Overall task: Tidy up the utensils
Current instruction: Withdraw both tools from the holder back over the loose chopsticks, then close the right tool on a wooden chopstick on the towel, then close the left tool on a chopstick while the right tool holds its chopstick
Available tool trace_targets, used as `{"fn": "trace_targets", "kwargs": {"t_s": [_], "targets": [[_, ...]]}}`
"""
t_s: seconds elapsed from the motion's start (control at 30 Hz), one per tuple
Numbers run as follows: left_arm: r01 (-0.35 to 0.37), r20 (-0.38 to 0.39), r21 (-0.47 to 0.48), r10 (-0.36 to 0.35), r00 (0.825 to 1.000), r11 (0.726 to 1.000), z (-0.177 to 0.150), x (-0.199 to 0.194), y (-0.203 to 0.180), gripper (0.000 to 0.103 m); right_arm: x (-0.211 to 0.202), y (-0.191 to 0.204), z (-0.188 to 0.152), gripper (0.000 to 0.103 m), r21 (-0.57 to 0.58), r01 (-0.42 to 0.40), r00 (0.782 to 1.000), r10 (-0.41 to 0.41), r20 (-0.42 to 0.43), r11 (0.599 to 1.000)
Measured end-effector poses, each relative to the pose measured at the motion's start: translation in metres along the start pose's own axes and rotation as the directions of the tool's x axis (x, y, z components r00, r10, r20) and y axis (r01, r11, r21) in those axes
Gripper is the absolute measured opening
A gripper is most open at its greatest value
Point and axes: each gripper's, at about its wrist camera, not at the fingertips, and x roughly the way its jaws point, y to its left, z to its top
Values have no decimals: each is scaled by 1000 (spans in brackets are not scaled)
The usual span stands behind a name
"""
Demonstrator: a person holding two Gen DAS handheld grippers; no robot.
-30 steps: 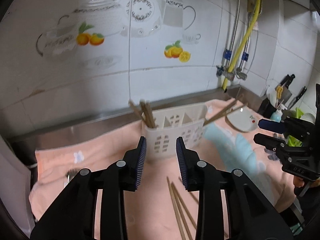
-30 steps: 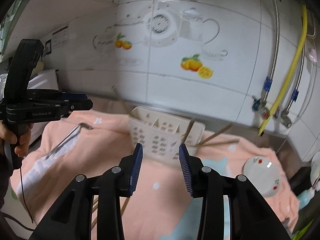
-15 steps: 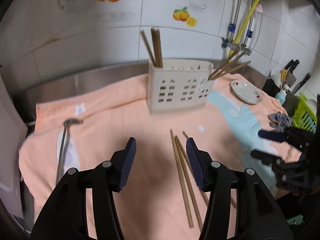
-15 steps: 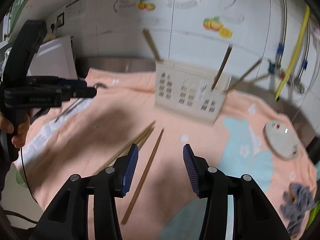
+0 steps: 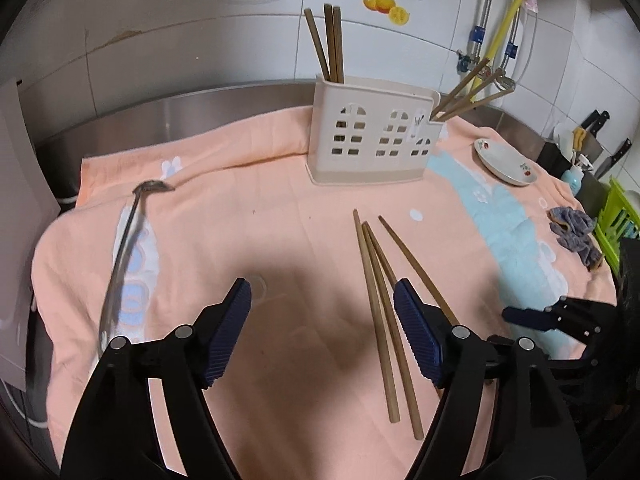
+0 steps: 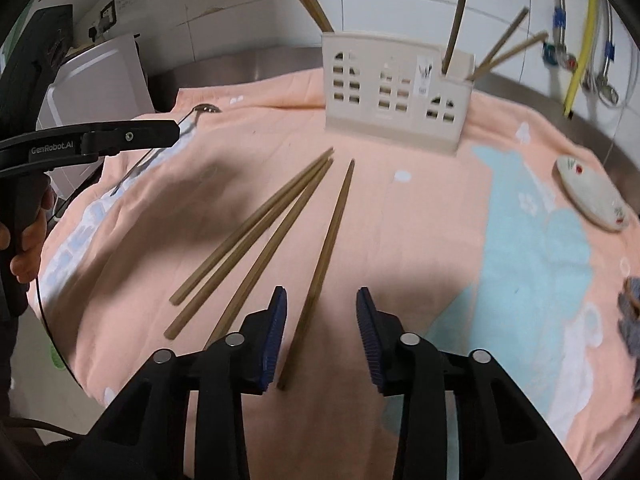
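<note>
Holding both tools above the peach towel (image 5: 280, 208), you have nothing pinched in either. Far left of your left gripper (image 5: 322, 332) a metal ladle (image 5: 120, 256) lies along the cloth; its bowl end is sharper in the left view, while the right view mostly hides it behind your left tool. Your left gripper's pads are spread wide over bare towel, with the loose chopsticks (image 5: 380, 312) just to their right. Ahead stands the white utensil caddy (image 5: 372, 136) with more sticks upright in it. Your right gripper (image 6: 320, 336) is spread too, and only its own view shows one loose chopstick (image 6: 326, 256) running in between its pads, the other three left of them. Far right lies a small plate (image 6: 592, 196), and the left view alone shows a grey rag (image 5: 576, 236)
</note>
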Motion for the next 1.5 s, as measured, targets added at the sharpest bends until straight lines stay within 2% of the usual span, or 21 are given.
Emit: {"fn": "trace_targets", "kwargs": {"t_s": [0.4,0.7,1.13,1.5], "targets": [[1,-30,-11,-1,1000,1000,-19,8,-2,73,15,4,-7,19,31,-30,998,31,-45,999],[19,-59,-4,-19,998,1000,-35,14,-10,72,28,8,-9,12,20,-13,997,15,-75,1000],[94,-131,38,-89,987,995,-55,30,-36,45,21,1,-13,8,5,27,998,-27,-56,1000],[106,-166,36,-99,981,994,-59,42,-43,27,7,-10,-13,7,11,43,999,-43,-13,999]]}}
